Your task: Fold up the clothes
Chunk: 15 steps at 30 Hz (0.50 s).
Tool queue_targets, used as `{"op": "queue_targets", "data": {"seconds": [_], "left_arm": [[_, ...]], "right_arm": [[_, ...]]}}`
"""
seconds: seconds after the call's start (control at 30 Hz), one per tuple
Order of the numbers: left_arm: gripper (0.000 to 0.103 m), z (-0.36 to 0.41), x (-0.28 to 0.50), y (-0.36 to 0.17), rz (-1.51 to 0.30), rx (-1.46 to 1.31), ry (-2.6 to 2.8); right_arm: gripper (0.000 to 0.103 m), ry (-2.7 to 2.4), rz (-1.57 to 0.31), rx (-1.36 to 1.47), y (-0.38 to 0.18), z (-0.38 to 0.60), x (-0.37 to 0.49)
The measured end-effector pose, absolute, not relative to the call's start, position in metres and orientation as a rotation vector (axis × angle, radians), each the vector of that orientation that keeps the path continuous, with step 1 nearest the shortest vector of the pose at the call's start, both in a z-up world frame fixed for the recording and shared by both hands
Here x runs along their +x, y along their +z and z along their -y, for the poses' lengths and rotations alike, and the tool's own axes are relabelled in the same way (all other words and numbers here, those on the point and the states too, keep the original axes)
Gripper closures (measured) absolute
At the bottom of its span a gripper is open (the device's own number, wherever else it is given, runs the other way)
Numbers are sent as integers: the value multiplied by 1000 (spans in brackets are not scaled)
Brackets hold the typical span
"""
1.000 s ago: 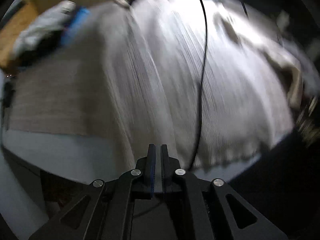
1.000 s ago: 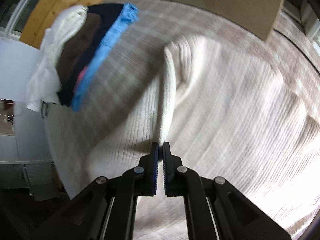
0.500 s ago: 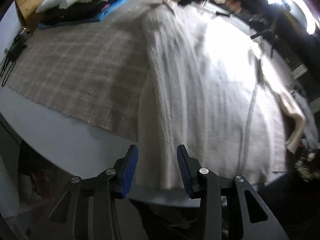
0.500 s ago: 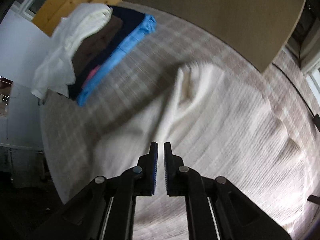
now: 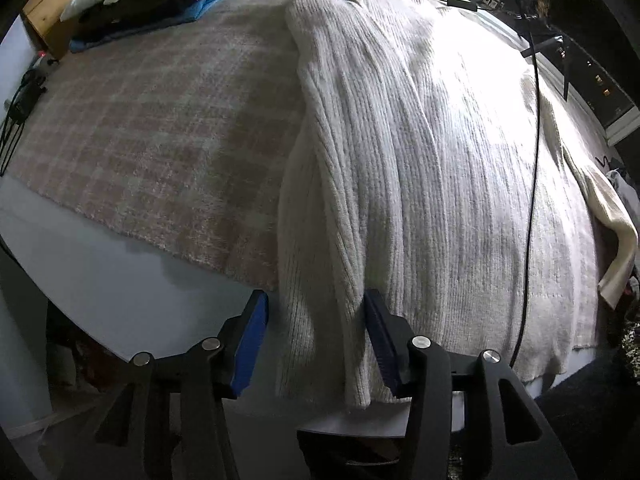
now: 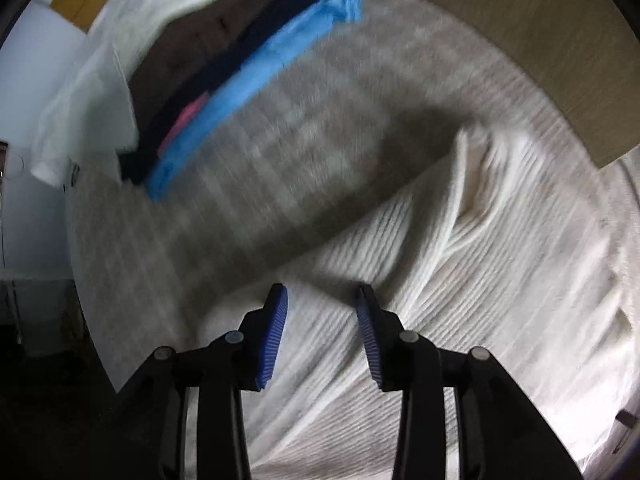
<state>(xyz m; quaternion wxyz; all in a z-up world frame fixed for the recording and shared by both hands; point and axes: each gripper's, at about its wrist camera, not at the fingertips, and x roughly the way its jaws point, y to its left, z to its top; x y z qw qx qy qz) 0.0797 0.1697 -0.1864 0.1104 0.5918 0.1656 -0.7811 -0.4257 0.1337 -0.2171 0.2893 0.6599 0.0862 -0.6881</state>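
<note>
A white ribbed sweater (image 5: pixel 420 160) lies flat on a plaid blanket (image 5: pixel 140 120), its left side folded over the body. My left gripper (image 5: pixel 315 296) hangs over the hem near the table's front edge. Its jaws are opening astride the folded edge, and the left pad (image 5: pixel 250 344) stands clear of the cloth. In the right wrist view the sweater (image 6: pixel 460 280) shows a raised wrinkle at its far corner. My right gripper (image 6: pixel 322 290) hovers above the knit with its jaws opening and nothing pinched between them.
A stack of white, dark and blue clothes (image 5: pixel 160 0) (image 6: pixel 248 76) sits at the blanket's far left. A black cable (image 5: pixel 534 160) runs across the sweater. A cream sleeve (image 5: pixel 616 240) hangs off the right edge. A brown panel (image 6: pixel 500 20) stands behind.
Both grippers went from shut to open. The right one let go of the sweater's fold and drew back from it. The left one now stands still over the hem.
</note>
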Motion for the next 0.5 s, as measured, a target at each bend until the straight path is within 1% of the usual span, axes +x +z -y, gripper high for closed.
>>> {"op": "queue_targets", "data": {"seconds": [0.03,0.1,0.13,0.17,0.27,0.43,0.5], "left_arm": [[60,-168,81,-186,-508,1732,-2297],[60,-164,83,-185,-544,1720,-2301],[59,-164,83,-185,-538,1717,-2308],[58,-163,84,-184,-531,1715,-2316],[51,-163,82,-186,-480,1733,-2318],[50,-163,83,-187,-455,1734,-2358],[53,-162,84,-187,-455,1736,-2379]], "right_arm": [[67,-1850,-238,1742,-208,-130,-423],[63,-1836,-276,1729,-198,-118,-414],[60,-1818,-305,1745,-198,-109,-407],[59,-1800,-335,1760,-198,-100,-401],[59,-1770,-378,1832,-207,-79,-390],[57,-1801,-480,1947,-227,-65,-387],[57,-1807,-508,1949,-227,-64,-385]]}}
